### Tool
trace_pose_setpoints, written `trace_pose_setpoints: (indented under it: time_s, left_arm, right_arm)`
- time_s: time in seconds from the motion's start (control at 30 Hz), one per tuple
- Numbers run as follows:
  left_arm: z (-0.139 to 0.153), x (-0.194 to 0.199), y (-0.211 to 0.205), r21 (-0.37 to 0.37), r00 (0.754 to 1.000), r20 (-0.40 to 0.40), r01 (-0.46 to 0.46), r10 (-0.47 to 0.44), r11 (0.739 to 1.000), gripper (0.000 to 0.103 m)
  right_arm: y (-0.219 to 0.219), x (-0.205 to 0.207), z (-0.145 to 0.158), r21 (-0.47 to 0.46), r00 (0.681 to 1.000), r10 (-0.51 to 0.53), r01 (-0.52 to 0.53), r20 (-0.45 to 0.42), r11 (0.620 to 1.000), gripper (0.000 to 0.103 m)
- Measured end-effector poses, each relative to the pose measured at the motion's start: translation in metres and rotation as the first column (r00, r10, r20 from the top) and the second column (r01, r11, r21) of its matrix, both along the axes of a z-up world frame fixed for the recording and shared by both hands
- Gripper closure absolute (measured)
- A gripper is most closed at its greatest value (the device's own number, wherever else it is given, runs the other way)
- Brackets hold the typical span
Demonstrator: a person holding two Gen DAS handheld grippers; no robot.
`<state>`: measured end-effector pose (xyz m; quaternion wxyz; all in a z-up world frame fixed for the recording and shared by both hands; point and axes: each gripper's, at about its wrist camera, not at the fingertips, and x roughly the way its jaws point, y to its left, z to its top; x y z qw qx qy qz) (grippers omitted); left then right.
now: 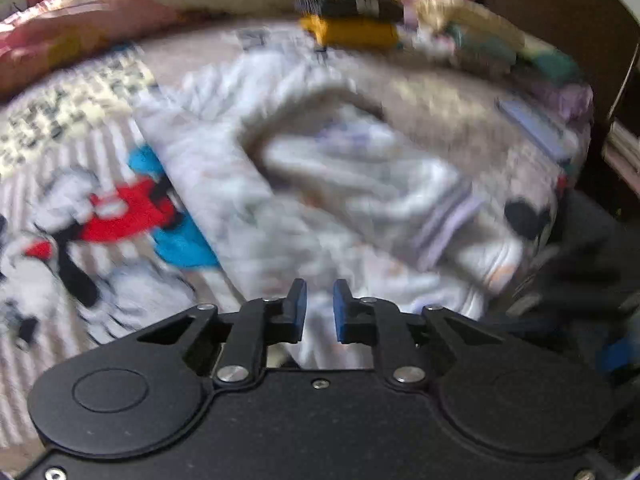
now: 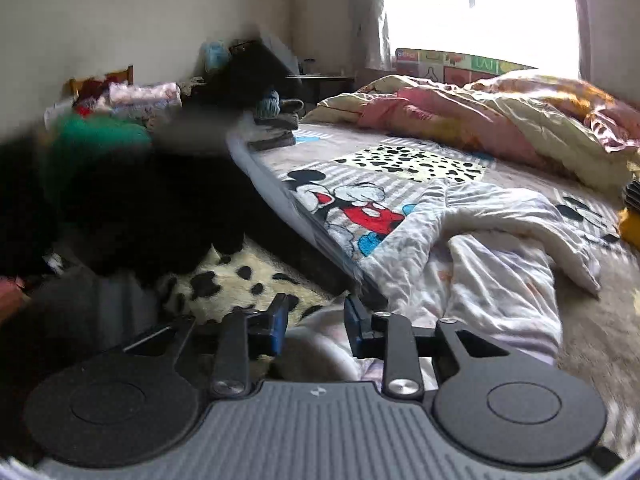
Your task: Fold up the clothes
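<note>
Lying crumpled across the bed sheet (image 2: 404, 160): white garment (image 2: 496, 272), centre-right of right wrist view, filling the middle of the blurred left wrist view (image 1: 304, 200). Cartoon mouse print (image 2: 360, 208) just left of it on the sheet. Left gripper (image 1: 320, 304), bottom centre: blue pads close together, narrow gap, white cloth showing in and behind the gap; grip on it cannot be confirmed. Right gripper (image 2: 316, 320), bottom centre: jaws partly apart, a pale fold of cloth bunched between them; pad contact not clear. Yellow and black folded stack (image 1: 352, 20) at top centre, rumpled pink-and-cream quilt (image 2: 480, 116) at upper right.
</note>
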<state>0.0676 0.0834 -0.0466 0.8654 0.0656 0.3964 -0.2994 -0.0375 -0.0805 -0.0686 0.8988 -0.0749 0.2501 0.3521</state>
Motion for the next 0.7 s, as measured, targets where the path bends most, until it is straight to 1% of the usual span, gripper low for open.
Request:
trace_pose_setpoints:
  time_s: [0.03, 0.1, 0.13, 0.17, 0.23, 0.3, 0.33, 0.37, 0.4, 0.43, 0.47, 0.53, 0.57, 0.63, 0.7]
  left_arm:
    - [0.005, 0.006, 0.003, -0.009, 1.0, 0.02, -0.022, 0.023, 1.0, 0.092]
    - [0.005, 0.021, 0.005, 0.0, 0.997, 0.046, -0.057, 0.057, 0.998, 0.092]
    - [0.001, 0.031, 0.005, 0.002, 0.996, 0.052, -0.074, 0.074, 0.997, 0.092]
    - [-0.007, 0.042, 0.005, -0.005, 0.995, 0.047, -0.083, 0.083, 0.997, 0.092]
    - [-0.034, 0.062, -0.002, 0.017, 0.997, -0.011, -0.082, 0.083, 0.996, 0.092]
    - [-0.044, 0.065, -0.008, 0.019, 0.998, 0.003, -0.064, 0.064, 0.998, 0.092]
    - [-0.038, 0.066, -0.008, 0.019, 0.998, 0.001, -0.067, 0.067, 0.998, 0.092]
    - [-0.031, 0.066, -0.006, 0.019, 0.997, -0.005, -0.074, 0.074, 0.997, 0.092]
    - [-0.021, 0.066, -0.003, -0.002, 0.996, 0.019, -0.088, 0.088, 0.996, 0.092]
    - [-0.014, 0.066, 0.0, -0.029, 0.994, 0.044, -0.099, 0.101, 0.995, 0.092]
    - [-0.008, 0.07, 0.004, -0.056, 0.99, 0.063, -0.121, 0.125, 0.991, 0.092]
    - [-0.002, 0.081, 0.008, -0.097, 0.979, 0.095, -0.17, 0.179, 0.981, 0.092]
    - [-0.002, 0.088, 0.008, -0.115, 0.975, 0.108, -0.184, 0.196, 0.976, 0.092]
    - [-0.007, 0.101, 0.009, -0.151, 0.966, 0.116, -0.211, 0.229, 0.966, 0.092]
    - [-0.019, 0.116, 0.009, -0.179, 0.967, 0.102, -0.215, 0.235, 0.96, 0.091]
  right_arm:
    - [0.003, 0.005, -0.01, -0.033, 0.999, 0.003, -0.005, -0.045, 0.999, 0.067]
    - [0.006, 0.015, -0.027, -0.08, 0.992, 0.006, -0.016, -0.124, 0.997, 0.065]
    - [-0.001, 0.013, -0.028, -0.046, 0.993, 0.011, -0.016, -0.122, 0.999, 0.065]
    - [-0.005, 0.012, -0.026, -0.044, 0.992, 0.013, -0.019, -0.128, 0.999, 0.065]
    - [-0.014, 0.009, -0.014, -0.006, 0.989, 0.029, -0.031, -0.148, 1.0, 0.065]
    - [-0.034, 0.01, 0.001, 0.098, 0.98, 0.053, -0.035, -0.191, 0.995, 0.064]
    - [-0.051, 0.014, 0.009, 0.146, 0.98, 0.04, -0.011, -0.197, 0.989, 0.059]
    - [-0.069, 0.02, 0.017, 0.182, 0.981, -0.001, 0.037, -0.195, 0.983, 0.053]
    - [-0.088, 0.028, 0.024, 0.216, 0.979, -0.05, 0.093, -0.198, 0.972, 0.037]
    - [-0.109, 0.043, 0.026, 0.242, 0.968, -0.125, 0.177, -0.216, 0.954, 0.031]
    - [-0.13, 0.062, 0.024, 0.272, 0.951, -0.188, 0.253, -0.245, 0.928, 0.027]
    - [-0.169, 0.104, 0.016, 0.313, 0.901, -0.294, 0.393, -0.32, 0.865, 0.028]
    - [-0.184, 0.126, 0.01, 0.341, 0.872, -0.321, 0.449, -0.369, 0.826, 0.028]
    - [-0.21, 0.164, -0.01, 0.415, 0.808, -0.322, 0.543, -0.493, 0.73, 0.028]
    - [-0.23, 0.198, -0.029, 0.469, 0.743, -0.293, 0.626, -0.602, 0.623, 0.028]
